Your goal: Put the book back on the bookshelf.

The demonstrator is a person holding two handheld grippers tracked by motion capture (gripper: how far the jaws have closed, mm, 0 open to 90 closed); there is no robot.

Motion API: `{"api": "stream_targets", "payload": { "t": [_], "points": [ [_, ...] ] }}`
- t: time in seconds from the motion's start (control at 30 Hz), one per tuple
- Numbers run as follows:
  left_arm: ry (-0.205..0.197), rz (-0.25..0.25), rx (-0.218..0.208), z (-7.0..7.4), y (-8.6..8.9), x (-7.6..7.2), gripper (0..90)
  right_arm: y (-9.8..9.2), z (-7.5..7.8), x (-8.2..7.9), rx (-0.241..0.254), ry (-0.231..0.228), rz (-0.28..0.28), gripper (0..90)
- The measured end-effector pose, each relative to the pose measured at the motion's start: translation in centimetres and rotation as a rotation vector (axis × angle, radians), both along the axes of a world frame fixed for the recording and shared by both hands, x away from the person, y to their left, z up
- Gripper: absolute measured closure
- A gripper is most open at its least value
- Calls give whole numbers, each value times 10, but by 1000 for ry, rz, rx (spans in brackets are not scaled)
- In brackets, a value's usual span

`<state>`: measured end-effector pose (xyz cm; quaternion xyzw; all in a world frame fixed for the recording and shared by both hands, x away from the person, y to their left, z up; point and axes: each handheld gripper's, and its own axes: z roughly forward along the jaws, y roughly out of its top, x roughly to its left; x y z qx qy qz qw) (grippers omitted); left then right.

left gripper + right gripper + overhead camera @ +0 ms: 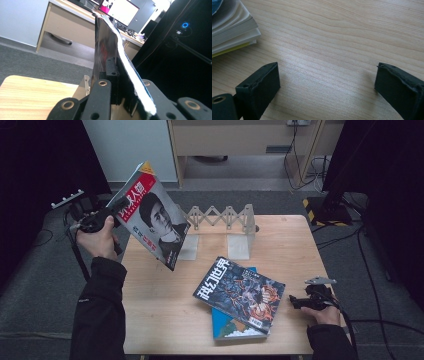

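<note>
The left tongs (111, 215) pinch the magazine (152, 217) up high, likely to carry it to the rack (225, 217); the right tongs (300, 301) wait wide open on the desk (165, 310).

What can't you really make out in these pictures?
- Blue book, high view: cover mostly hidden under the dark magazine.
- Held magazine, left tool view: seen edge-on, cover unreadable.
- Book stack, right tool view: cut off by the frame's left edge.
</note>
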<state>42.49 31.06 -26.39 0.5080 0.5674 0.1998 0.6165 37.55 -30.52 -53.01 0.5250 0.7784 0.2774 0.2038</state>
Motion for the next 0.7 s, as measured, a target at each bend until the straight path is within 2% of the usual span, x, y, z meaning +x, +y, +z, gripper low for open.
{"api": "stream_targets", "payload": {
  "t": [0.3,0.7],
  "points": [
    [20,26,63,-14,-15,21,859,0,0,1,4,0,1,59],
    [31,36,111,-40,-29,35,861,0,0,0,5,0,2,60]
  ]
}}
